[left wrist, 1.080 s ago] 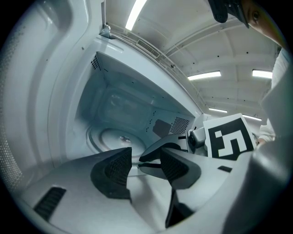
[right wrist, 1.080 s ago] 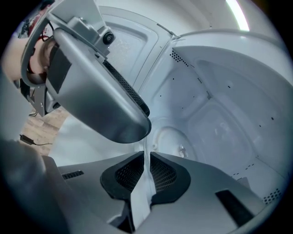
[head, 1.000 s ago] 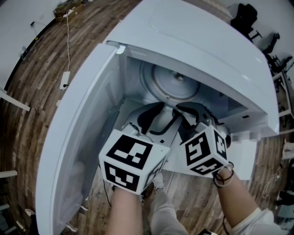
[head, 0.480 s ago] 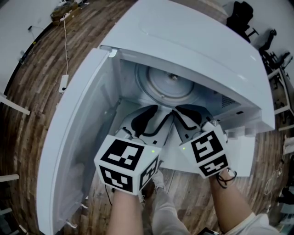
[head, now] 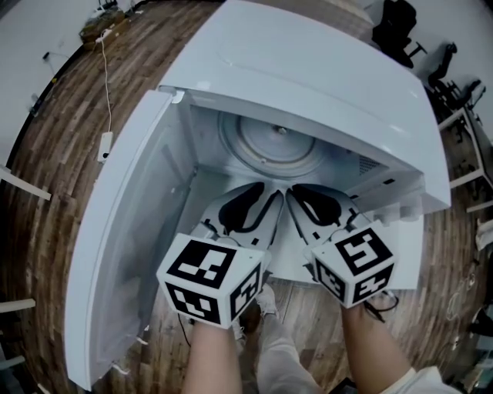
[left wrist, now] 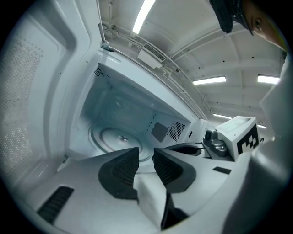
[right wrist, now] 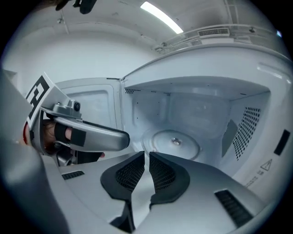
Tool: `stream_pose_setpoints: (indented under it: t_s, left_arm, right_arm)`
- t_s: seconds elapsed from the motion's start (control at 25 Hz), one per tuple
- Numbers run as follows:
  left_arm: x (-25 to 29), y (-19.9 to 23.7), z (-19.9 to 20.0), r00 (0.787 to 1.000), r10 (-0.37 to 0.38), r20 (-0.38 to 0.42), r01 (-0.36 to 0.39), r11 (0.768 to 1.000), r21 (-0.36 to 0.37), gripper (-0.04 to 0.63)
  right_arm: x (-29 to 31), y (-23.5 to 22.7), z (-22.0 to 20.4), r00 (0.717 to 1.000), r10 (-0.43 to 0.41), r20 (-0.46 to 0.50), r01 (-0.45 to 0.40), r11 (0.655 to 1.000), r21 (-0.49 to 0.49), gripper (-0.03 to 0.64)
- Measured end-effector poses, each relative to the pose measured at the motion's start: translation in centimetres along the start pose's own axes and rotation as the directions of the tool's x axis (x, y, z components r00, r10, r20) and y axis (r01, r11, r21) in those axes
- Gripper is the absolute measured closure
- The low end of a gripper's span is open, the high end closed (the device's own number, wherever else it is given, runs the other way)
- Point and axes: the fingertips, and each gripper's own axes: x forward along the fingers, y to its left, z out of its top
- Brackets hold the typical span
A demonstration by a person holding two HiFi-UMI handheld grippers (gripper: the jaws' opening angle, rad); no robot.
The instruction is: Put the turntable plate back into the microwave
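The round turntable plate (head: 269, 146) lies flat on the floor of the open white microwave (head: 308, 69), also seen as the plate (left wrist: 116, 137) and the plate (right wrist: 176, 141) in the gripper views. Both grippers hover side by side just outside the cavity mouth, apart from the plate. My left gripper (head: 262, 191) (left wrist: 146, 153) is closing, with a small gap still between its pads and nothing in it. My right gripper (head: 296, 194) (right wrist: 147, 155) has its pads almost together and holds nothing. Each gripper shows in the other's view: the right gripper (left wrist: 229, 137), the left gripper (right wrist: 91, 135).
The microwave door (head: 123, 254) is swung wide to the left. Its control panel (head: 404, 246) is at the right of the opening. A cable and power strip (head: 105, 142) lie on the wooden floor at left. Office chairs (head: 397, 23) stand at the far right.
Both grippers have drawn back a little from the cavity. The right gripper has rolled, so its marker cube shows another face. The left jaws have narrowed.
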Motion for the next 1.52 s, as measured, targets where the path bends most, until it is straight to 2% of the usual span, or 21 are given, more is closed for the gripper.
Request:
stream_pose_setpoints:
  t_s: [0.2,0.56,1.12,1.52]
  left_arm:
    - [-0.4,-0.6,-0.1,1.000,0.000,0.001,0.000,1.000,-0.004,0.568]
    - [-1.1,-2.0,-0.5,1.000,0.000,-0.021,0.000,1.000,-0.004,0.584]
    - [-4.1,-6.2,0.0,0.998,0.001,-0.066,-0.002,1.000,-0.014,0.594]
    - [-6.9,-9.8,1.5,0.998,-0.002,-0.070,0.001,1.000,-0.005,0.594]
  right_arm:
    - [-1.4,0.3,0.1,0.999,0.020,0.043,-0.024,0.995,0.097,0.571]
    - [-3.8,1.3,0.8,0.990,0.053,0.128,-0.077,0.978,0.195,0.580]
    - [-9.9,2.2,2.1,0.985,0.043,0.167,-0.087,0.960,0.266,0.580]
    - [-14.9,3.5,2.8,0.980,0.036,0.196,-0.101,0.939,0.329,0.580]
